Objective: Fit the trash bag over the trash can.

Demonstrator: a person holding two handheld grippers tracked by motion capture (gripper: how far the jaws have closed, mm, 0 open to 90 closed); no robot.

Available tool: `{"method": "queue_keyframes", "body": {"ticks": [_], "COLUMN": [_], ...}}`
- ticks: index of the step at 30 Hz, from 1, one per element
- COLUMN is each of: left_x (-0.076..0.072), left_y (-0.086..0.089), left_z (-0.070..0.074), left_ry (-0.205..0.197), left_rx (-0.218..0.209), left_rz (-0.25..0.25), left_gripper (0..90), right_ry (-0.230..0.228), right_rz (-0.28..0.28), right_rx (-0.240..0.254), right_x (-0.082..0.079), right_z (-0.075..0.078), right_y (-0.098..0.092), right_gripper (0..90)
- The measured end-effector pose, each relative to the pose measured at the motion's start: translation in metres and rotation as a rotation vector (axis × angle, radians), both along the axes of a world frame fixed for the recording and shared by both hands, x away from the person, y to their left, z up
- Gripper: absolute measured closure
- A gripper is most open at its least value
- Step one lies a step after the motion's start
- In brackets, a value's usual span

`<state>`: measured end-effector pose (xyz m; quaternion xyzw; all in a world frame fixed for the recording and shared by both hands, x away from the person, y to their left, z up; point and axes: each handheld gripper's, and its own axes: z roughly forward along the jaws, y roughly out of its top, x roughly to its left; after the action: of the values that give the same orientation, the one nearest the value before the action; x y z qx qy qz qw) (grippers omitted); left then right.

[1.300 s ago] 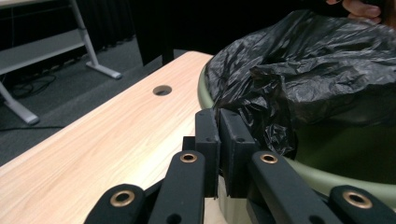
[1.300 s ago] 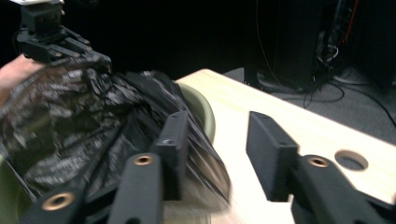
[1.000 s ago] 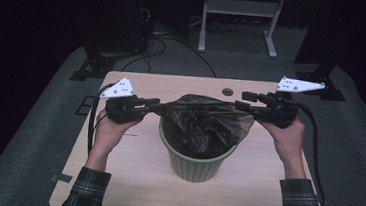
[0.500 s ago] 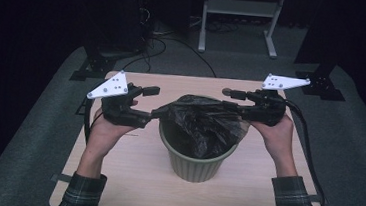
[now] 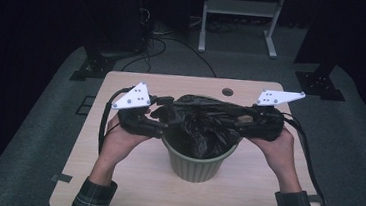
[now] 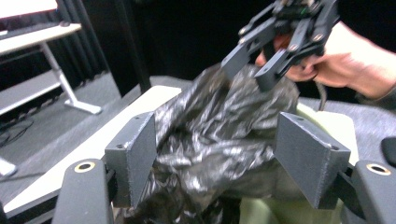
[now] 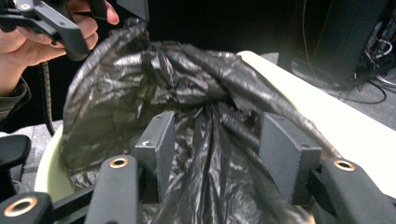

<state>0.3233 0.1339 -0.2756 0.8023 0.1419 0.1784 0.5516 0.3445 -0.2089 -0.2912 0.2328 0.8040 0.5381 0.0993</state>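
A black plastic bag (image 5: 200, 128) lies crumpled in and over the mouth of a green bin (image 5: 198, 164) at the middle of the table. At the bin's left rim my left gripper (image 5: 164, 115) points right. Its jaws have just been opening, and in the left gripper view they (image 6: 215, 158) stand wide apart, with the bag (image 6: 219, 135) beyond and between them untouched. My right gripper (image 5: 235, 120) reaches in from the bin's right side. Folds of the bag (image 7: 140, 88) run between its spread jaws (image 7: 217, 149), and the pads do not press on them.
The bin stands on a light wooden table (image 5: 113, 187) with a small round hole (image 5: 227, 92) near its far edge. Cables trail from both grippers. A white metal stand (image 5: 238, 17) and dark equipment are on the floor behind the table.
The left jaws went from pinched on the bag's left edge to wide open. The bag, stretched between the grippers before, has slumped onto the bin. Both hands have drifted toward the person.
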Motion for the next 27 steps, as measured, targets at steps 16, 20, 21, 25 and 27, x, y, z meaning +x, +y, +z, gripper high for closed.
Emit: {"method": "queue_keyframes", "body": {"ticks": [16, 20, 21, 25, 27], "left_x": [0.007, 0.005, 0.004, 0.002, 0.001], "left_y": [0.012, 0.019, 0.026, 0.036, 0.047], "left_z": [-0.016, -0.014, -0.012, -0.009, -0.008], "left_ry": [0.037, 0.041, 0.042, 0.043, 0.041], "left_rx": [0.088, 0.08, 0.067, 0.061, 0.06], "left_rz": [0.029, 0.036, 0.039, 0.054, 0.073], "left_gripper": [87.2, 89.6, 89.6, 89.7, 89.7], "right_ry": [0.001, -0.002, -0.005, -0.006, -0.002], "right_rz": [-0.02, -0.027, -0.031, -0.035, -0.037], "right_rx": [-0.087, -0.069, -0.051, -0.036, -0.034], "right_x": [-0.007, -0.008, -0.01, -0.014, -0.02], "right_z": [-0.014, -0.011, -0.008, -0.005, -0.005], "right_y": [-0.001, -0.007, -0.013, -0.022, -0.032], "right_gripper": [90.0, 90.0, 90.0, 90.0, 90.0]}}
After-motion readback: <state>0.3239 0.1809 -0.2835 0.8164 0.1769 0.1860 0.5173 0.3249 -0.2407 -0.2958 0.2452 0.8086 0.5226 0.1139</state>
